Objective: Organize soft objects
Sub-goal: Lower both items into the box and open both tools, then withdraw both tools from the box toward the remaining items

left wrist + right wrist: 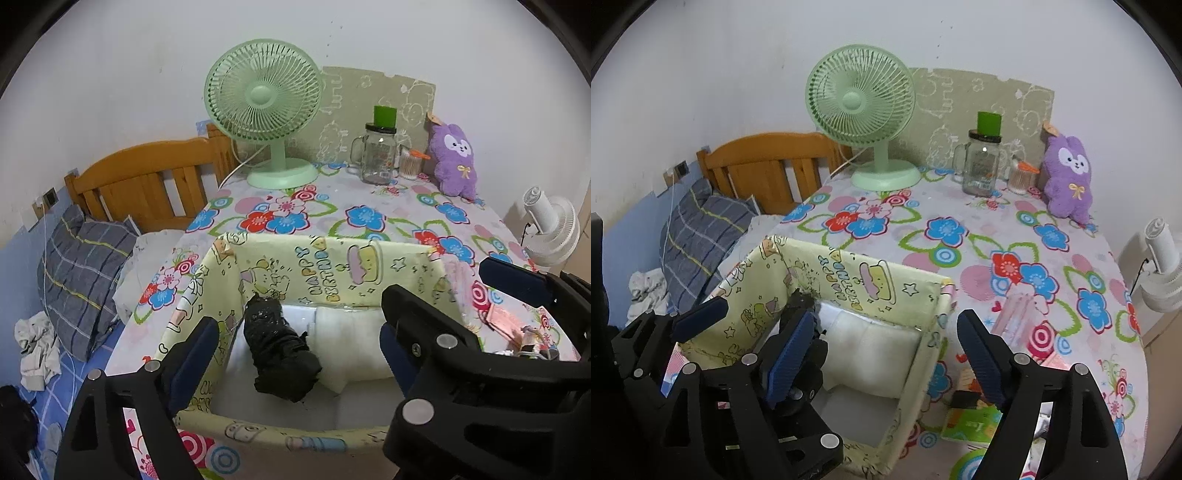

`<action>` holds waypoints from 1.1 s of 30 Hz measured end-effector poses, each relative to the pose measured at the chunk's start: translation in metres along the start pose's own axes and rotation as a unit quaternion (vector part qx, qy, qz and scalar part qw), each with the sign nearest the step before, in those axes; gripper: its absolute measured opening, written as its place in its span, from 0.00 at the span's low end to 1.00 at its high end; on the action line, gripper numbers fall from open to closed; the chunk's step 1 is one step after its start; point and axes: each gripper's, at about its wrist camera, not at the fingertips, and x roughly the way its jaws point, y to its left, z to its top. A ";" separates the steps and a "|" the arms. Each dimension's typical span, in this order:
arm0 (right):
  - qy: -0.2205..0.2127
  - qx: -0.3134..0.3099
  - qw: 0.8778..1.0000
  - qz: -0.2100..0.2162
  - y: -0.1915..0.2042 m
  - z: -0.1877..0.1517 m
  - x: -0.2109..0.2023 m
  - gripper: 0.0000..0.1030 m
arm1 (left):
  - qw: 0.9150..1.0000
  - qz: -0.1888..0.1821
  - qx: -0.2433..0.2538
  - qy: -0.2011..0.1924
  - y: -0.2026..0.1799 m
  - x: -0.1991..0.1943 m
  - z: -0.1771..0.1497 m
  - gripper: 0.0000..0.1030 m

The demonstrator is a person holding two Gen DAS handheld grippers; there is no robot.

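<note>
My left gripper (295, 347) hangs over the yellow fabric box (332, 266) on the worktop (388, 206), jaws wide apart, nothing held. The black rolled cloth (279, 350) lies inside the box at its left side, leaning on the wall, right between my left fingers and below them. A white folded cloth (354, 343) sits just beside it, touching. My right gripper (886, 358) is spread open too, straddling the box's right wall. A purple plush (1069, 179) stands well apart at the worktop's far edge.
</note>
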 end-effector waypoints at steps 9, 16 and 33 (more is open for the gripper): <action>-0.025 0.008 1.000 -0.011 -0.011 -0.003 -0.027 0.84 | 1.000 -0.005 0.007 -0.018 -0.016 -0.021 0.002 0.92; -0.043 0.015 0.999 -0.019 -0.024 -0.007 -0.047 0.87 | 0.999 -0.010 0.013 -0.032 -0.031 -0.035 0.002 0.93; -0.080 0.036 0.995 -0.049 -0.063 -0.022 -0.099 0.91 | 0.997 -0.037 0.031 -0.064 -0.078 -0.071 -0.001 1.00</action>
